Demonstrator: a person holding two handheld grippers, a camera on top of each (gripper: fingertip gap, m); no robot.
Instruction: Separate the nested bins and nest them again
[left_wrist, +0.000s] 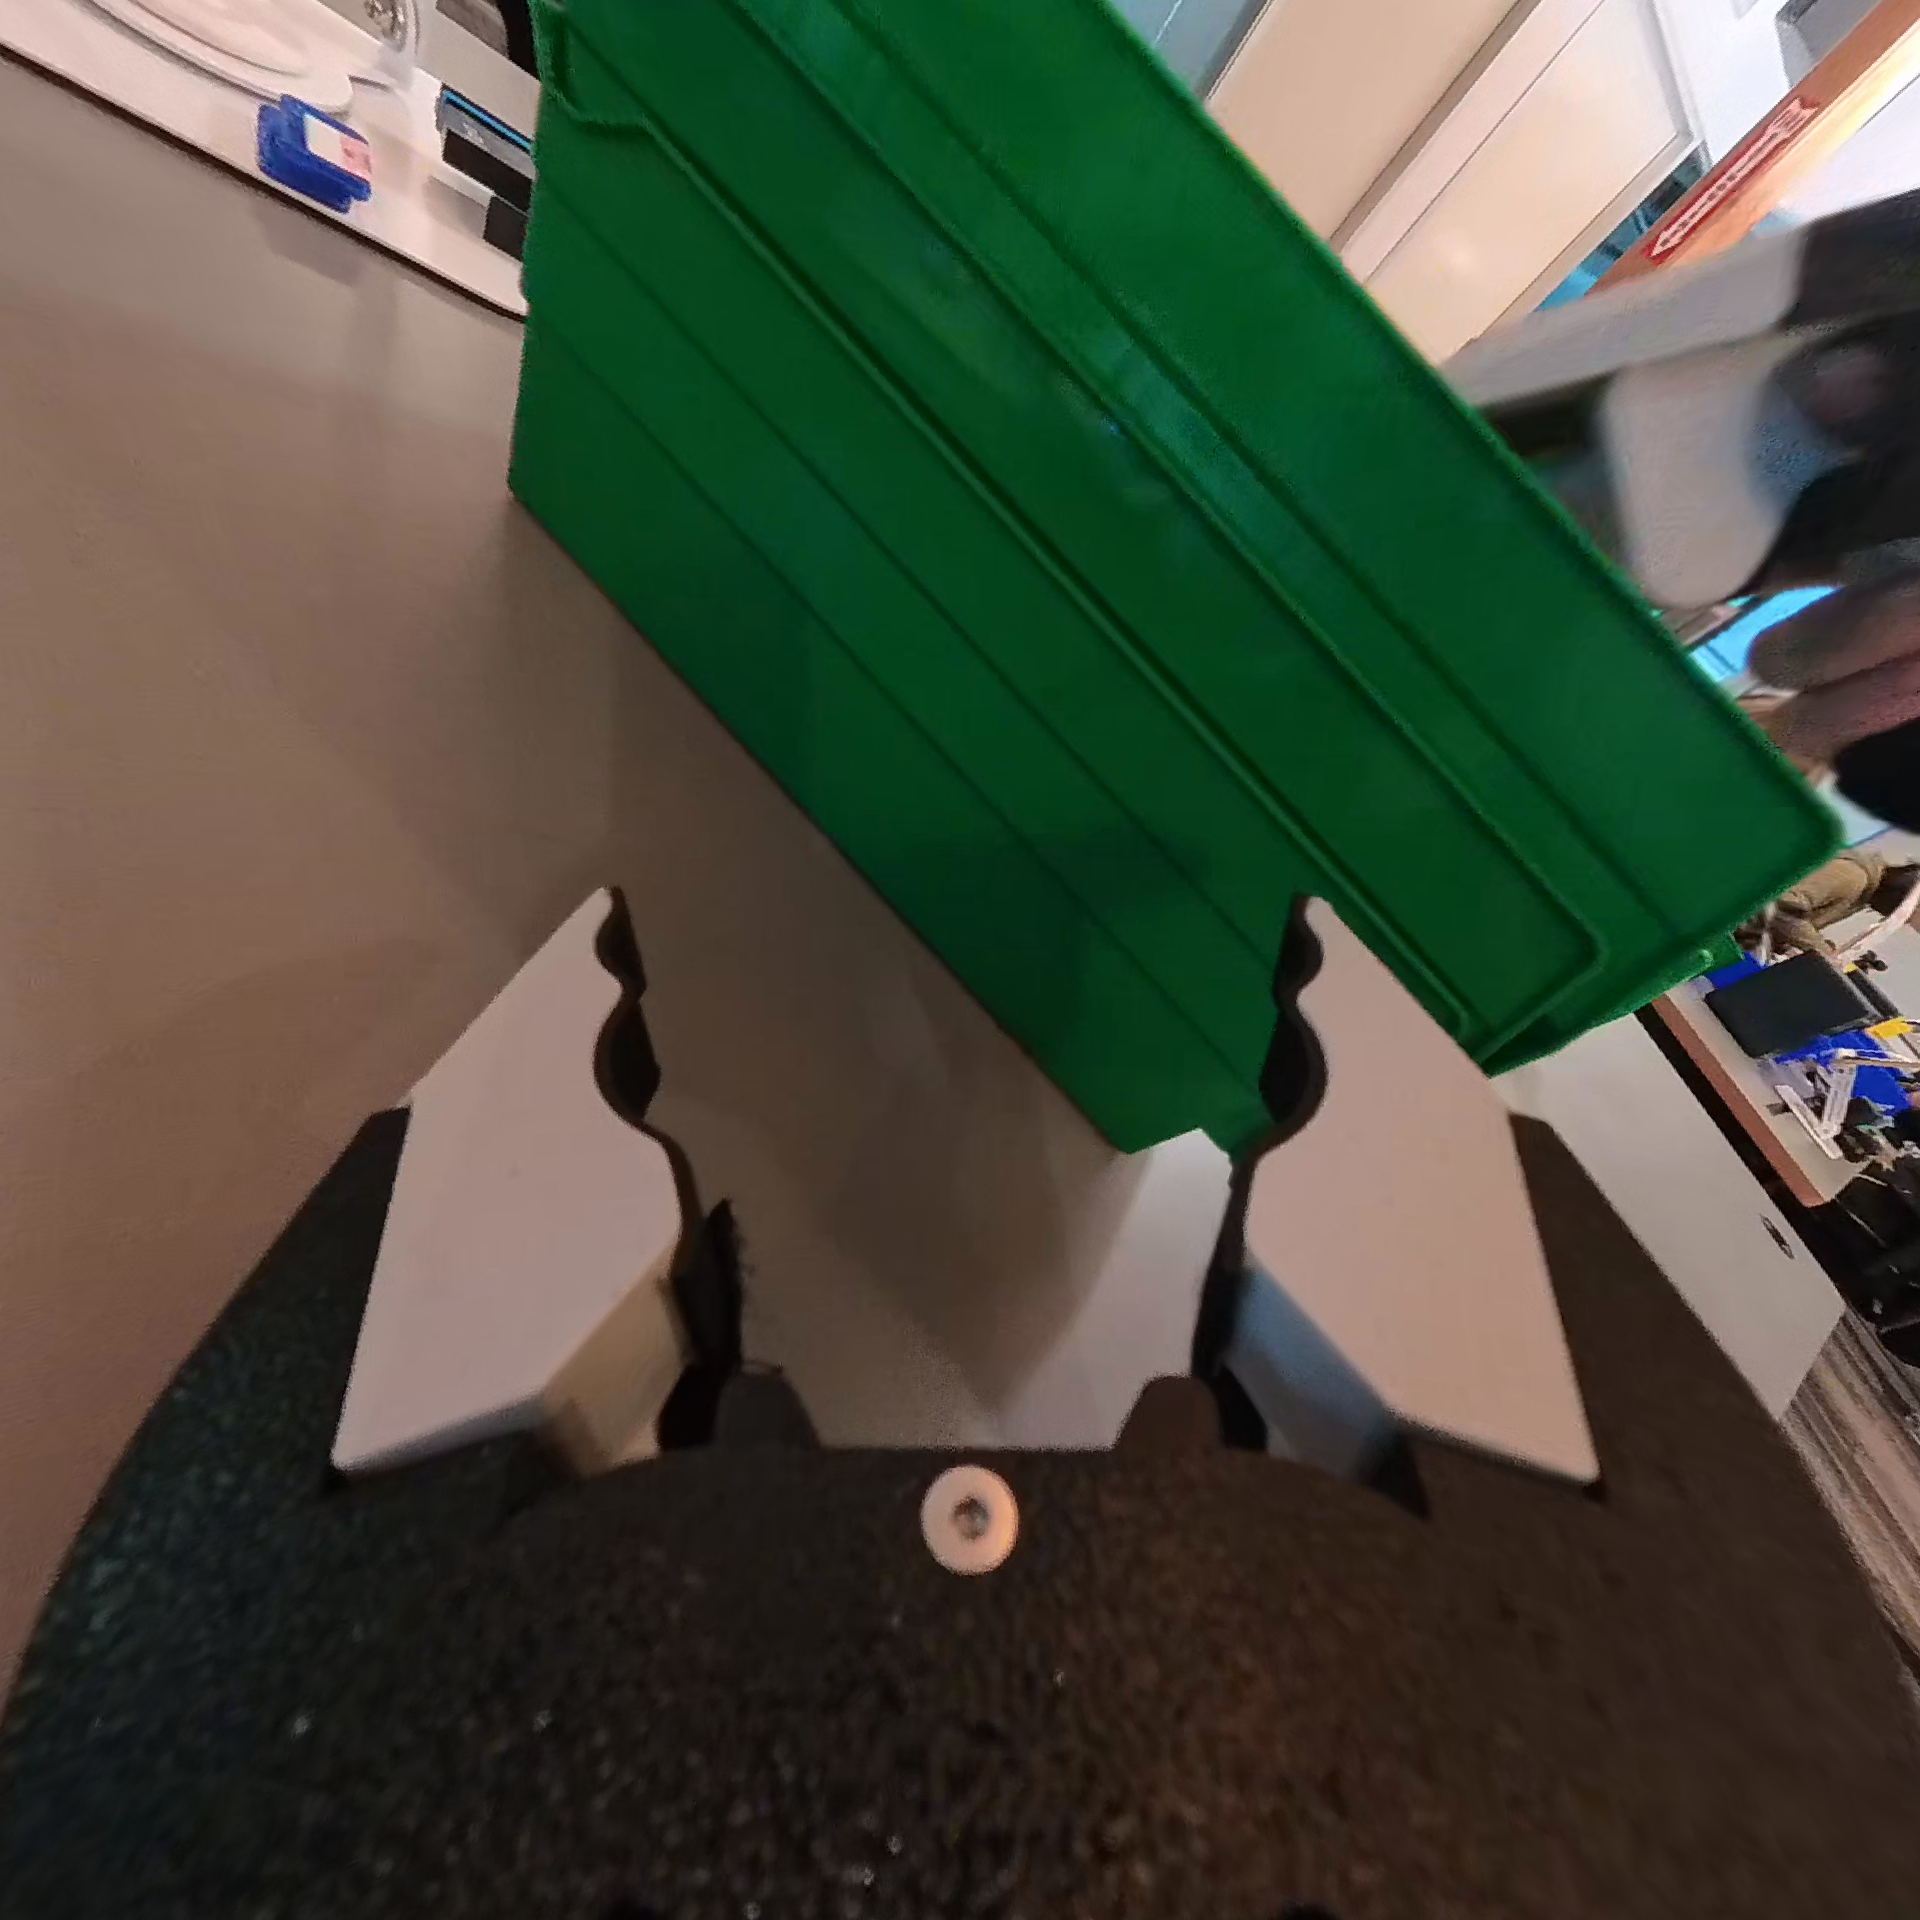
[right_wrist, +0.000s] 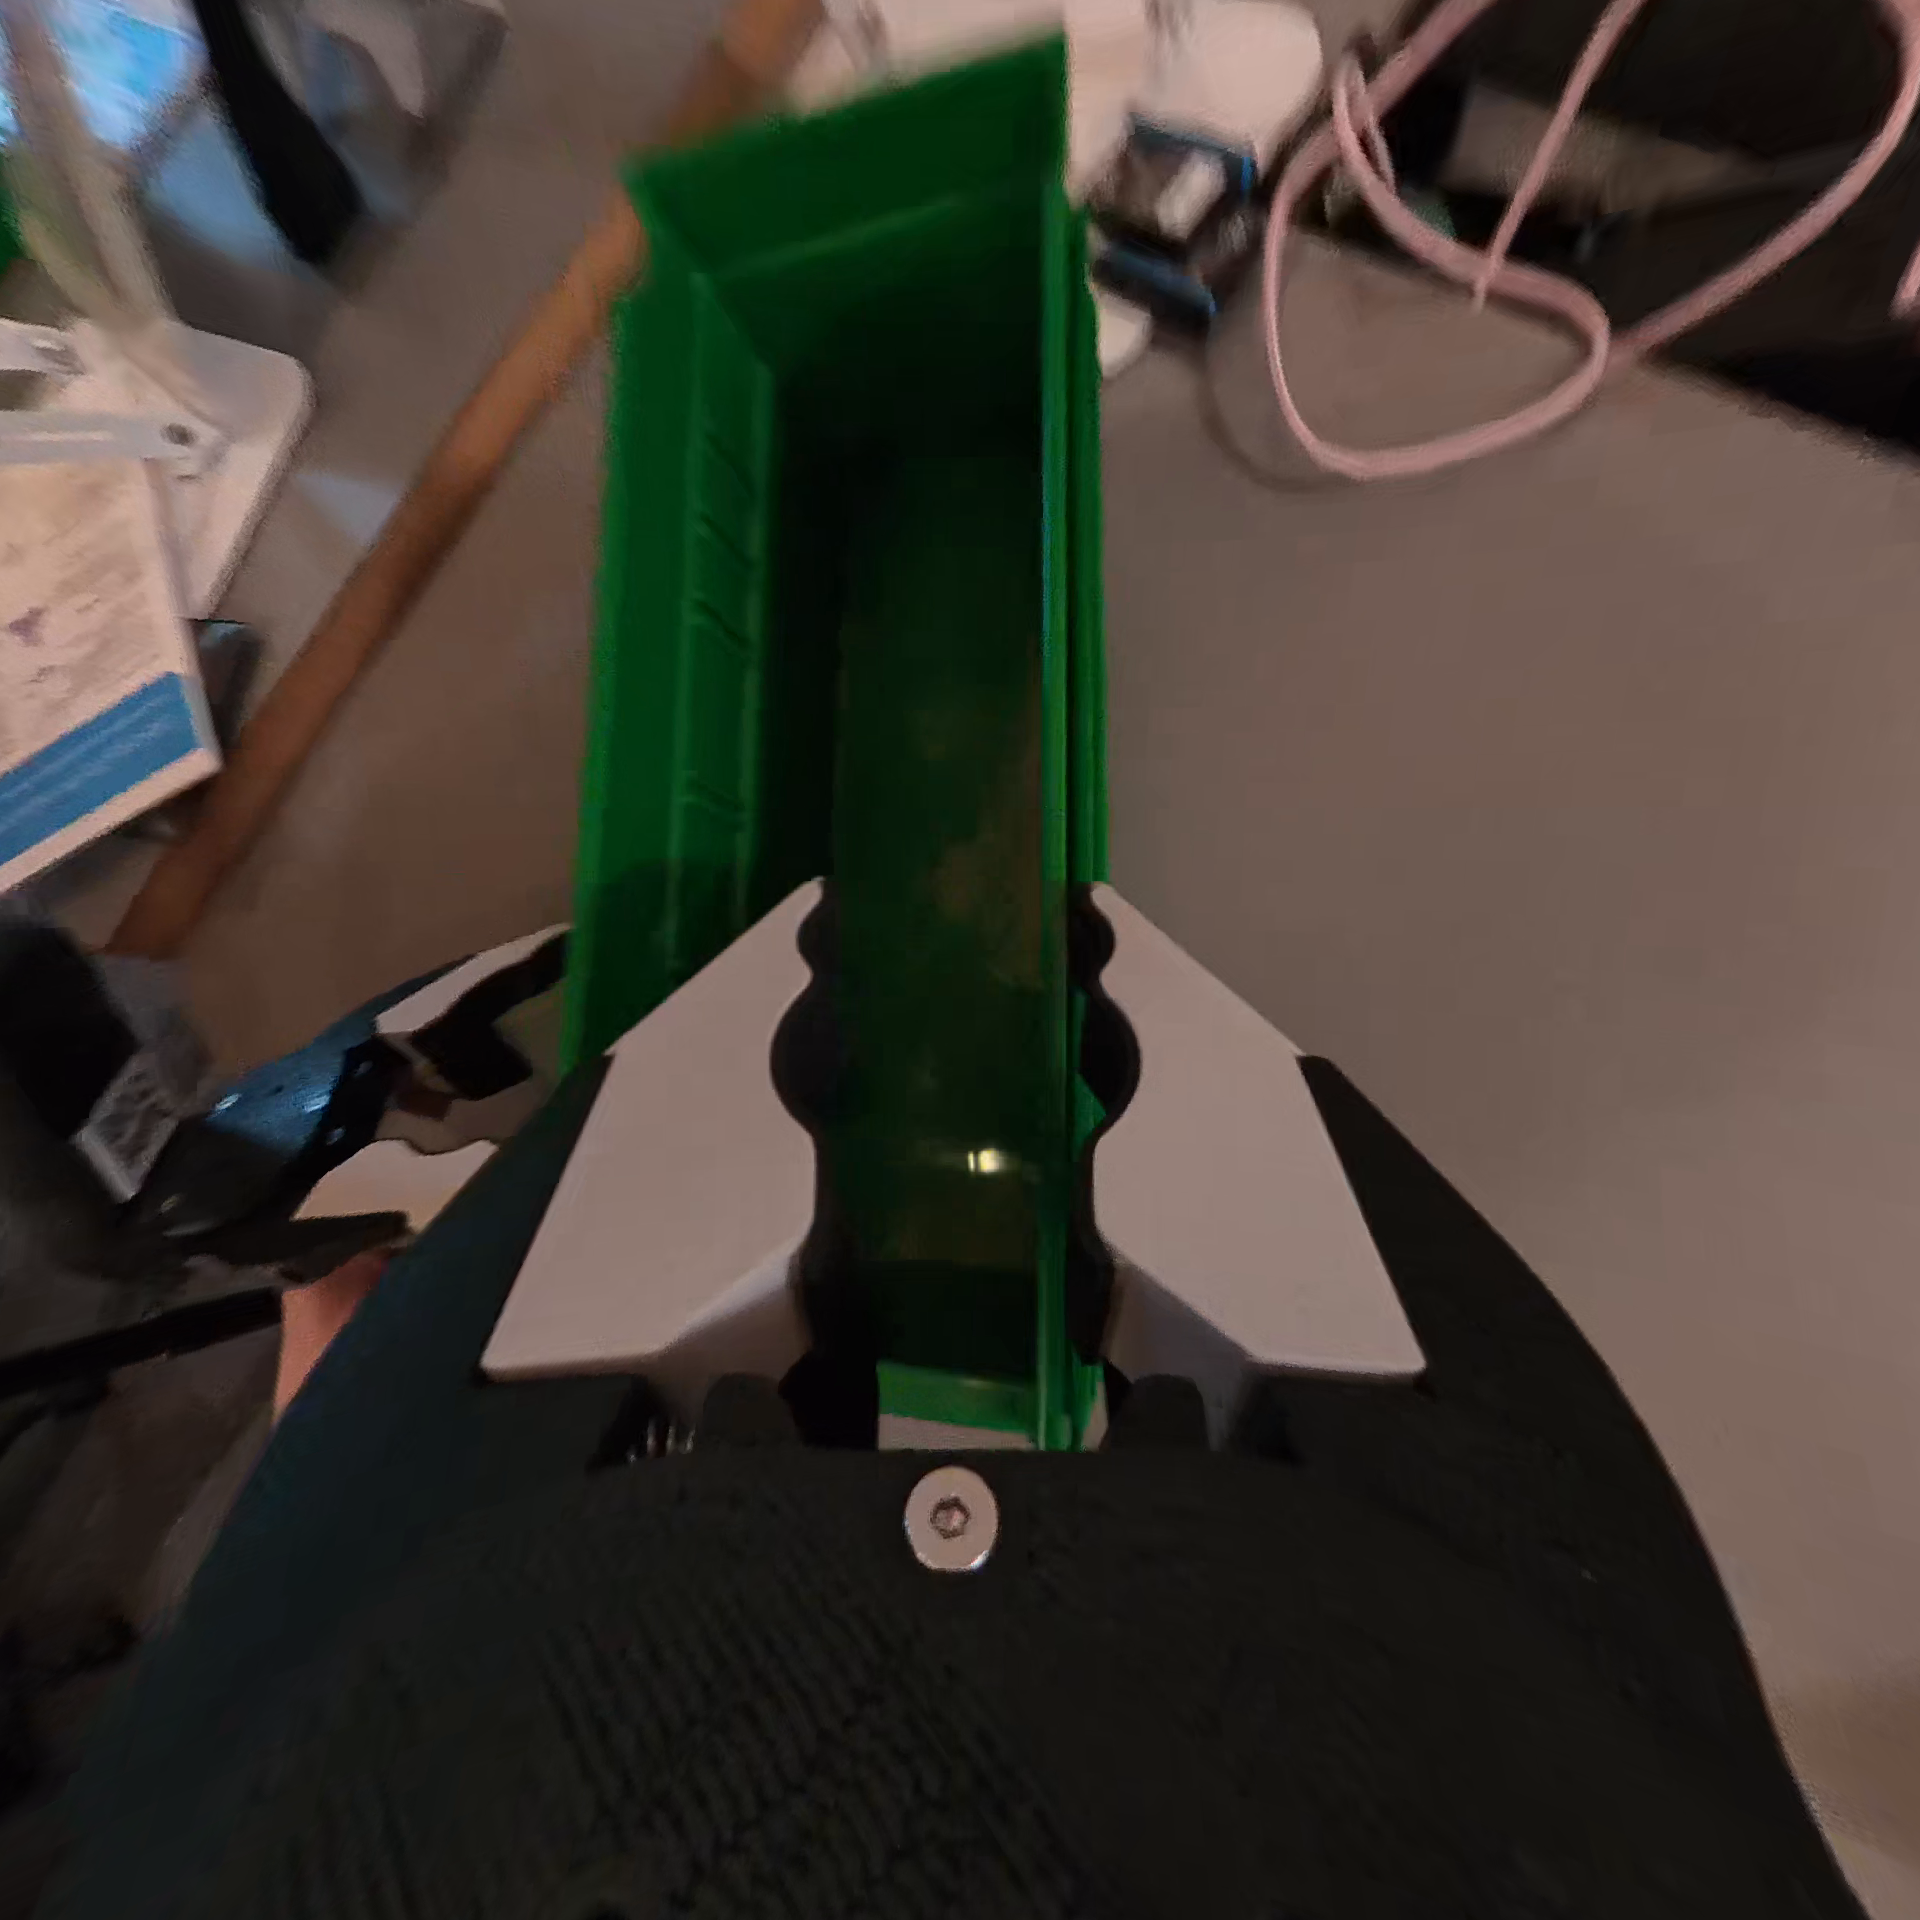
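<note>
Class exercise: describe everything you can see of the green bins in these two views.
The green bins are glossy plastic, long and narrow, with ribbed side walls and a rimmed top. At least two sit nested, resting on the grey table. The right gripper straddles one long wall; the left gripper stands open at the outer side.

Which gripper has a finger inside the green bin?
The right gripper: its fingers straddle the green bin at its side wall, one inside. The left gripper is wholly outside it.
</note>
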